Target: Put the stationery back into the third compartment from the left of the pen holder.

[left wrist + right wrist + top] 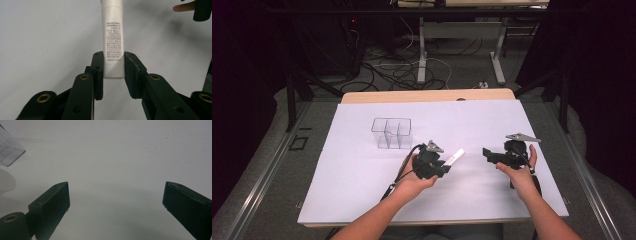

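Left tongs (113,67): pinched on the flat end of a white tube (113,37) — the two black pads are pressed against its sides, as seen in the left gripper view.
White tube: held off the worktop (362,165) in the left tongs (447,167); in the high view its free end (456,157) is pointed away from the hand, toward the right tongs. Small dark print is seen on its side.
Right tongs (116,202): spread wide, with nothing between the jaws — only bare white worktop (112,157) is seen past them in the right gripper view.
Right tongs, place: held in the right hand (519,172) at the right side of the worktop, with the tips (488,153) turned toward the tube and a gap left between them.
Left hand (412,180): wrapped under the left tongs, near the middle of the worktop.
Clear box (391,132): stood on the worktop behind and to the left of the left tongs, well apart from the tube; it is split into compartments, and a corner of it (10,152) is seen at the left edge of the right gripper view.
Worktop: covered by a white sheet.
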Demonstrator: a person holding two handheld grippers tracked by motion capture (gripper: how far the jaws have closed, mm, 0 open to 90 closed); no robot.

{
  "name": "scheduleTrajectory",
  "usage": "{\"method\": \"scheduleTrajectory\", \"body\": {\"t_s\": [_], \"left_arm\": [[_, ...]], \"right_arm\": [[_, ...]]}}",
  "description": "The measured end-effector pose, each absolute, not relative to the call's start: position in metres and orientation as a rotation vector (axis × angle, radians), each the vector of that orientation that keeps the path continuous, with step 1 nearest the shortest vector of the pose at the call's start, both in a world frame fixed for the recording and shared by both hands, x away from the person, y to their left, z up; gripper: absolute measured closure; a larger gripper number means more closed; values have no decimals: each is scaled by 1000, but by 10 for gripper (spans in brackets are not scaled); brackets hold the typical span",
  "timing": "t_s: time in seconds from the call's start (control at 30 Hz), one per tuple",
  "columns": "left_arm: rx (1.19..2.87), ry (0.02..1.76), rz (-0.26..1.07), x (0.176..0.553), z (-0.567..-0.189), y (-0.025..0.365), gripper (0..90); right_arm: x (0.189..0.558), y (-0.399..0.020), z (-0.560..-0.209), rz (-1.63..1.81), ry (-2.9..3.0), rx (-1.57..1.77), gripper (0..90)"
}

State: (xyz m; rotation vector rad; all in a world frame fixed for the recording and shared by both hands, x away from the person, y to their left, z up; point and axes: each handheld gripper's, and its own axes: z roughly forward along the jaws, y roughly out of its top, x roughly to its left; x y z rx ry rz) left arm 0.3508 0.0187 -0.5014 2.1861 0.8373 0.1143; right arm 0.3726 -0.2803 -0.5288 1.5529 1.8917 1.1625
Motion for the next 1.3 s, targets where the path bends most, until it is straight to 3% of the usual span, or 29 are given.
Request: {"method": "scheduleTrajectory", "body": {"t_s": [0.2, 0.77, 0.93, 1.3], "left_arm": [[2125, 872, 146, 349, -497, 36, 713], [1921, 995, 199, 347, -487, 90, 712], [1896, 1021, 200, 347, -492, 94, 712], [1890, 1034, 172, 346, -504, 79, 712]], "right_arm": [[372, -268, -524, 1223, 1912, 1531, 67], [366, -199, -500, 1446, 2089, 1513, 198], [369, -183, -499, 1522, 2099, 1575, 213], [371, -186, -510, 1718, 2032, 1828, 339]]}}
